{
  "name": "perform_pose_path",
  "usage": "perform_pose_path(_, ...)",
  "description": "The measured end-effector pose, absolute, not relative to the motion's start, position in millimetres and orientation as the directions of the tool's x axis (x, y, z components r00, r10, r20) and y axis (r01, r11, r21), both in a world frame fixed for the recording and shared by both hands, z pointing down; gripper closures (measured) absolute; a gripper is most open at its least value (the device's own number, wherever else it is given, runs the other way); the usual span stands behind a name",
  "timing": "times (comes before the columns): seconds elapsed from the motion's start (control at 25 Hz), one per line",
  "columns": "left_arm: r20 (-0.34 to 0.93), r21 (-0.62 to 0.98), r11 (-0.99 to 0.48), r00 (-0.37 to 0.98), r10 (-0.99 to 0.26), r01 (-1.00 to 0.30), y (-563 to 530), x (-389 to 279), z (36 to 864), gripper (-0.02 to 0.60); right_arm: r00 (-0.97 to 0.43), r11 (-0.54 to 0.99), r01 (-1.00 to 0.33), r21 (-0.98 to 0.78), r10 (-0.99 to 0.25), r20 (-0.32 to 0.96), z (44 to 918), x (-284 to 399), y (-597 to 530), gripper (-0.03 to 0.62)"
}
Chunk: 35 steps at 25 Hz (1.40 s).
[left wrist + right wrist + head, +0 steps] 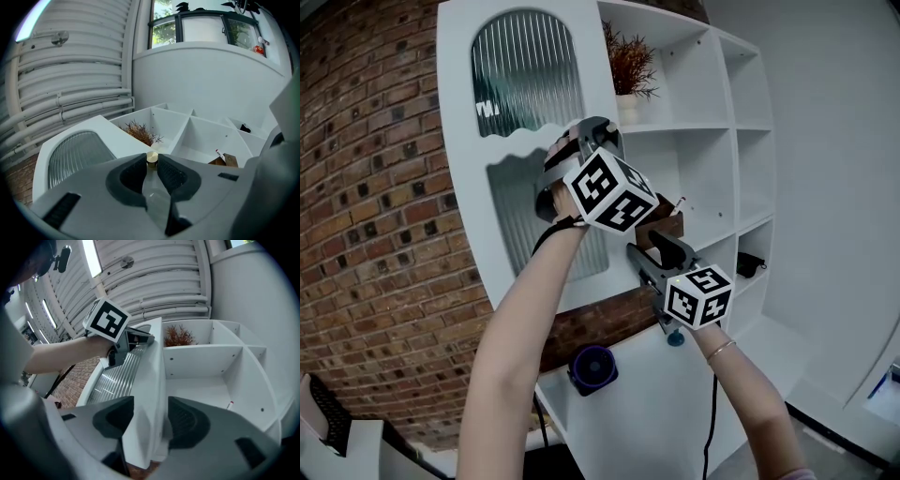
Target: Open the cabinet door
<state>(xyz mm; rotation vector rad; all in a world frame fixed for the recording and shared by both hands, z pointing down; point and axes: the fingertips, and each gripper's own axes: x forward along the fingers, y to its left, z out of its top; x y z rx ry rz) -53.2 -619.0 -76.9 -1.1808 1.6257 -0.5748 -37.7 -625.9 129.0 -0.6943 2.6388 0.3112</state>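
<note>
Two tools meet the cabinet door (464, 141) at its free edge. Your left tool (151, 164) is pinched together on the small brass knob (152, 157), a pad against each side. Your right tool (151, 404) stands apart lower down, its jaws straddling the door's edge, one pad to each face and not clamping. The door, white with a ribbed glass panel (523, 70), stands swung clear of the cabinet's shelves (206, 348), where a dried plant (178, 336) sits in an upper compartment. Step in hand, as judged: widening the swing. The next move calls for drawing the knob outward along the door's arc, while your right tool guides the edge without binding.
</note>
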Motion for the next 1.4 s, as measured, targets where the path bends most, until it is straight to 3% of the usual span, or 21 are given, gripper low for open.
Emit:
perform_pose_path(0.52,-0.462,-0.795,0.397,0.034,-0.886,-0.459,-588.5,-34.7,-76.8,0.511,-0.872,0.943,-0.330,0.037,-0.290,-0.395,137.5,-46.9,-613.0,0.327)
perform_pose_path(0.84,-0.470,-0.784,0.387,0.056,-0.881,-0.486,-576.9,-28.2,-77.2,0.511,-0.918,0.980,-0.194,0.052,-0.163,-0.362,144.5,-54.9,-594.4,0.347)
perform_pose_path(1.4,-0.495,-0.755,0.365,0.107,-0.863,-0.545,-553.9,-20.1,-78.0,0.511,-0.908,0.962,-0.263,0.077,-0.219,-0.356,145.3,-44.2,-575.7,0.372)
